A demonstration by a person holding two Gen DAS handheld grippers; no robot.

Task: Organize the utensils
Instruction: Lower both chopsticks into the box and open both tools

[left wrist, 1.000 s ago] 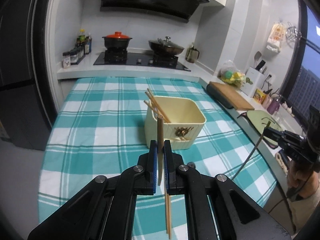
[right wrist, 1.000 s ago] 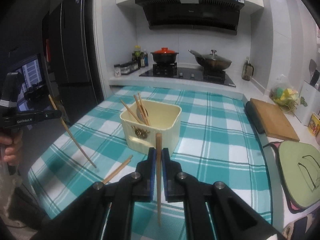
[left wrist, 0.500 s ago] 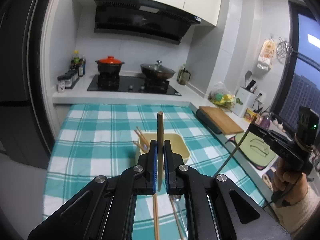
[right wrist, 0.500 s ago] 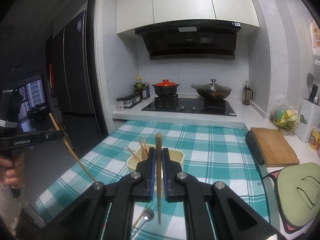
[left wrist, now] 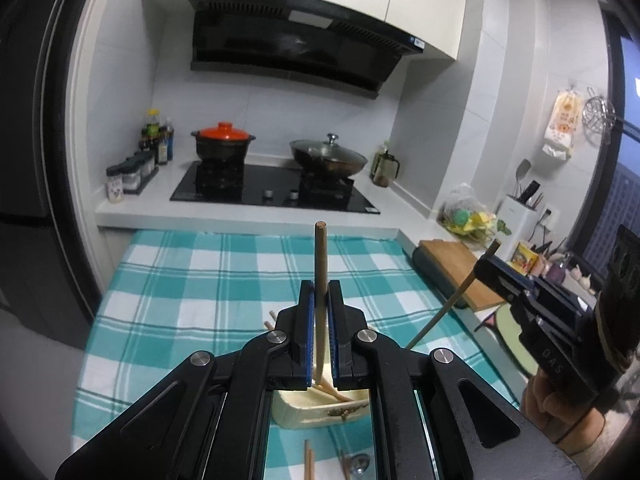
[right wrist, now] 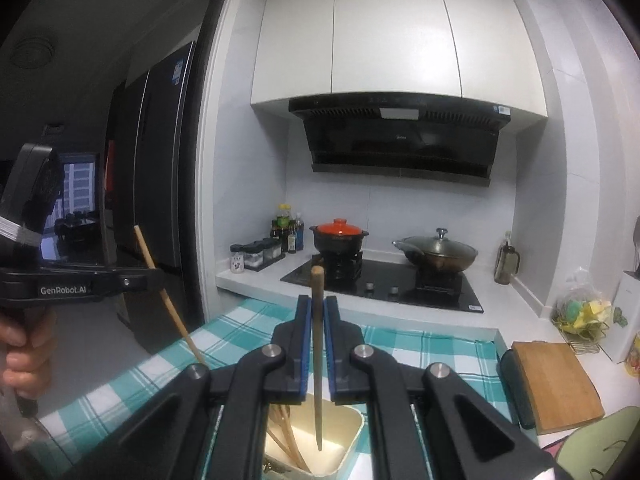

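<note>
My left gripper point(left wrist: 320, 294) is shut on a wooden chopstick point(left wrist: 320, 248) that stands upright between the blue pads, its lower end over the cream bin point(left wrist: 316, 410). My right gripper point(right wrist: 318, 308) is shut on a second chopstick point(right wrist: 318, 400), whose tip hangs inside the bin point(right wrist: 354, 426) beside several chopsticks point(right wrist: 286, 438) leaning there. Each view also shows the other gripper in a person's hand: the right one point(left wrist: 490, 266) and the left one point(right wrist: 154, 280), both clamped on their sticks. A loose chopstick point(left wrist: 308, 460) and a spoon point(left wrist: 359, 462) lie on the cloth in front of the bin.
The bin stands on a teal checked tablecloth point(left wrist: 192, 292). Behind it is a hob with a red-lidded pot point(left wrist: 223, 144) and a lidded wok point(left wrist: 329, 158). A wooden cutting board point(right wrist: 556, 384) and green mat point(right wrist: 600, 444) lie right; a dark fridge point(right wrist: 160, 184) stands left.
Both grippers rose and moved forward over the bin with their chopsticks. The bin slid from the middle of each view to beneath the jaws. The grips stayed closed.
</note>
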